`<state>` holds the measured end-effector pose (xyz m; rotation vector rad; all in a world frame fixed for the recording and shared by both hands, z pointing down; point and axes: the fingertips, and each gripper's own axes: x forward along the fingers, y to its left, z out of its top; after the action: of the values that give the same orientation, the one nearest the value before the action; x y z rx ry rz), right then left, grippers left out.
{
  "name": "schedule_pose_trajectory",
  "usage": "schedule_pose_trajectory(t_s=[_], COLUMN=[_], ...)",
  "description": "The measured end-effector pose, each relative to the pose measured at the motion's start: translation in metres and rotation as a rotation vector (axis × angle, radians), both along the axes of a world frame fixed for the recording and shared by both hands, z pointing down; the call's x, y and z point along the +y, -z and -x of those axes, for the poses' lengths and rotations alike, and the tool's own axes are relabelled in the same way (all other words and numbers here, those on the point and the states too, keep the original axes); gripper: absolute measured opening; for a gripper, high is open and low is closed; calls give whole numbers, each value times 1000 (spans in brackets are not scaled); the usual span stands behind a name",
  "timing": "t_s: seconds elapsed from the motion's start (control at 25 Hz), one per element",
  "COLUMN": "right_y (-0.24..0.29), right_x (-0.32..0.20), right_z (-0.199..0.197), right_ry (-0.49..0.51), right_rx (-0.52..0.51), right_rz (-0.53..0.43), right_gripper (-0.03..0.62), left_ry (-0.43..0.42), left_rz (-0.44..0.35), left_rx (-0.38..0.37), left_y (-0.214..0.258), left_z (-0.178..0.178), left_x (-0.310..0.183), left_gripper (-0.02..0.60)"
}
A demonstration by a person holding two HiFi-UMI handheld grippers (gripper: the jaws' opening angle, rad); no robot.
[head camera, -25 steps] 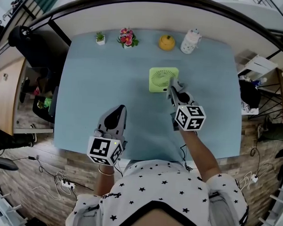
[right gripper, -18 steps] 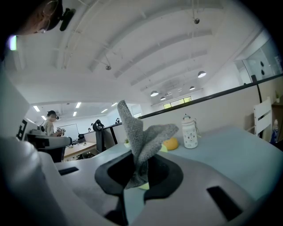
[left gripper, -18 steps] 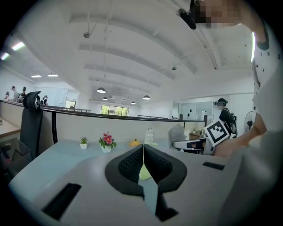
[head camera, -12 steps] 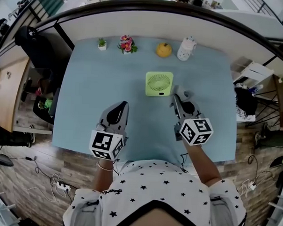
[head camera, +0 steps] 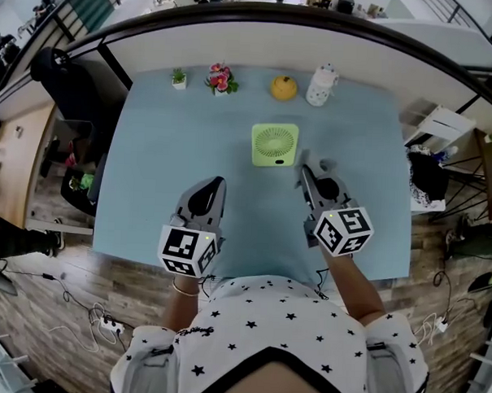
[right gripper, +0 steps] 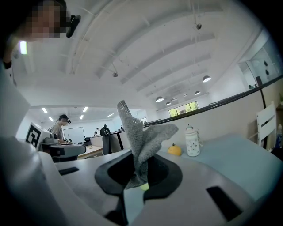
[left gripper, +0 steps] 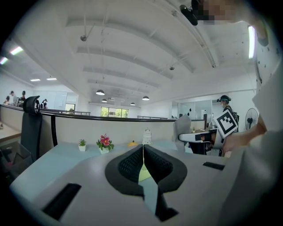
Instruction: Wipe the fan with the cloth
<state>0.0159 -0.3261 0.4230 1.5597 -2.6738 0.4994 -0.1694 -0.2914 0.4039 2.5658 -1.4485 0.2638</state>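
Observation:
A square light-green fan (head camera: 274,144) lies flat on the pale blue table (head camera: 158,163), grille up. My right gripper (head camera: 307,165) hovers just right of and nearer than the fan, not touching it. It is shut on a grey knitted cloth (right gripper: 140,137), which sticks up out of the jaws; a grey tuft of cloth (head camera: 325,164) shows beside the fingers in the head view. My left gripper (head camera: 215,184) hangs over the table's near left part, jaws shut with nothing in them. In the left gripper view (left gripper: 143,150) a sliver of the fan (left gripper: 143,173) shows past the closed tips.
Along the table's far edge stand a small potted plant (head camera: 179,78), a pot of pink flowers (head camera: 219,76), a yellow-orange ornament (head camera: 284,87) and a white jar (head camera: 319,86). A black chair (head camera: 52,69) stands off the left side. A partition wall runs behind the table.
My right gripper, with the cloth, has drawn back from the fan's right edge toward the person and now stands apart from it. The left gripper has hardly moved.

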Motion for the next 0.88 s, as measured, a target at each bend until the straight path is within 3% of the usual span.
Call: schedule_pose_trajectory(t_s=[0.88], right_y=[5], right_x=[-2], right_z=[-4], right_ry=[23], right_rx=[-2], right_rz=[-5], right_gripper=[46], left_ry=[-6], left_rz=[1], left_rx=[-9], left_y=[-1], left_z=[-9], left_x=[-2], left_gripper=[29])
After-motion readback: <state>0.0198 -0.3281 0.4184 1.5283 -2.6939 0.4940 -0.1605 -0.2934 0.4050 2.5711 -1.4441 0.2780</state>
